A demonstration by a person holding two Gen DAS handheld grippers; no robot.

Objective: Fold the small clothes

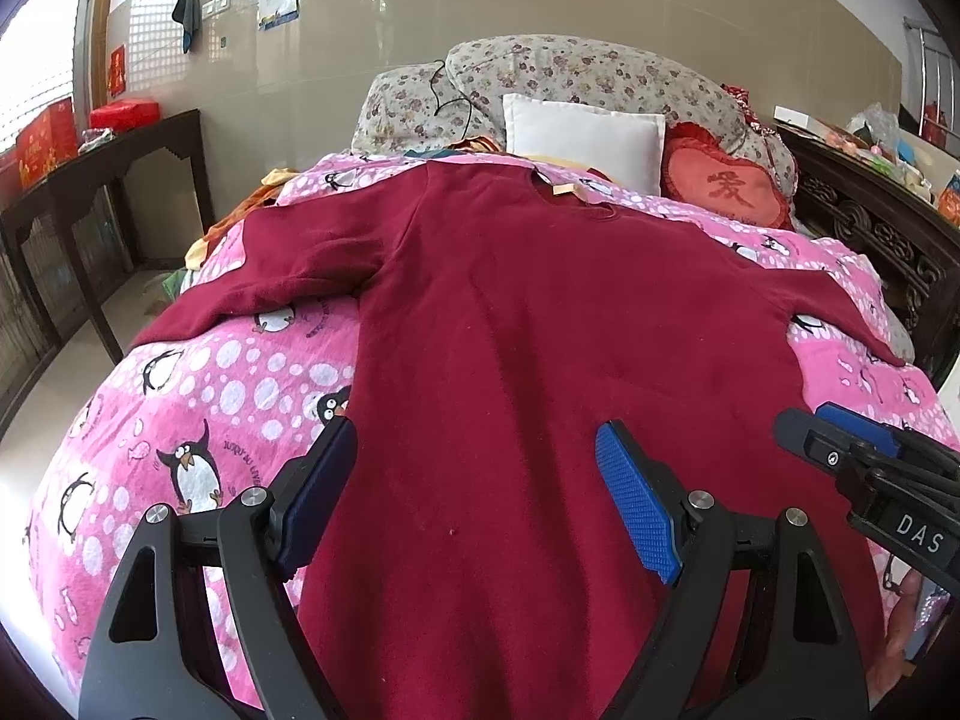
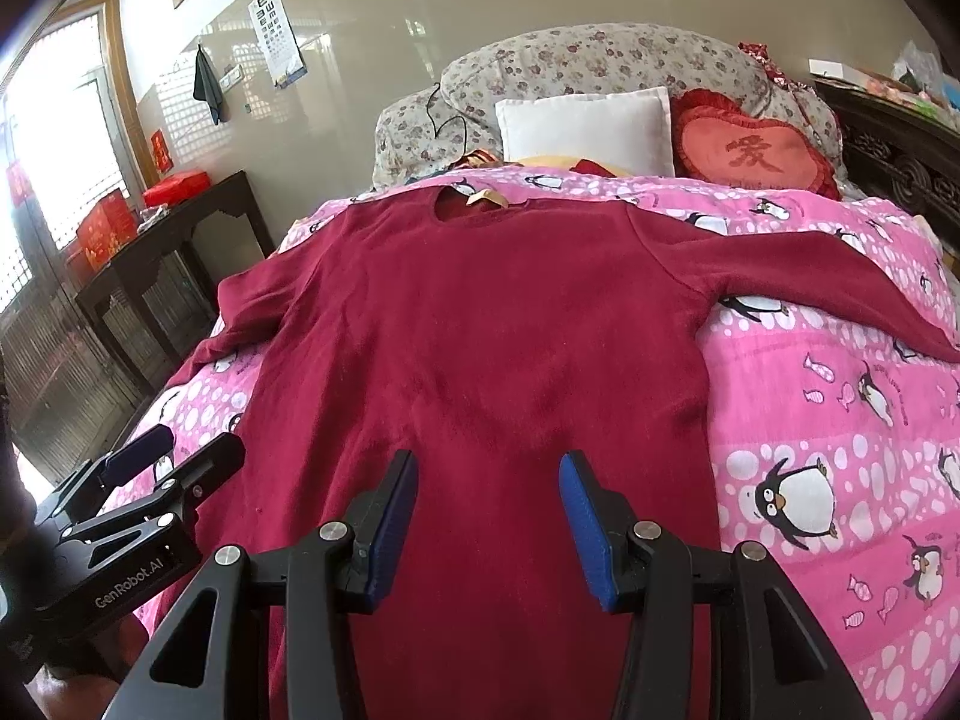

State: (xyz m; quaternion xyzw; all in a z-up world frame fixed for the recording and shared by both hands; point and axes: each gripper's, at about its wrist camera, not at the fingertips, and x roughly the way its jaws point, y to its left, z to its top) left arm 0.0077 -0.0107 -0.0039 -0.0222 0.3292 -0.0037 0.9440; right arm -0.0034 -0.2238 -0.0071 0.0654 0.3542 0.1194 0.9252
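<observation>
A pink penguin-print bedspread (image 2: 828, 420) covers the bed. At its head lie a floral quilt (image 2: 600, 54) bunched up, a white pillow (image 2: 585, 126) leaning against it, and a red heart-shaped cushion (image 2: 756, 153) just beside the pillow. A dark carved headboard (image 1: 870, 228) runs along the right. On the left a dark wooden side table (image 1: 114, 174) carries red boxes (image 1: 45, 141). An eye chart (image 2: 277, 36) and a dark cloth (image 1: 187, 3) hang on the beige wall.

We note a beige tiled wall (image 2: 360, 60) behind the bed (image 2: 840, 420). Left of the bed: dark console table (image 2: 174, 234), bright window (image 2: 60, 150).
</observation>
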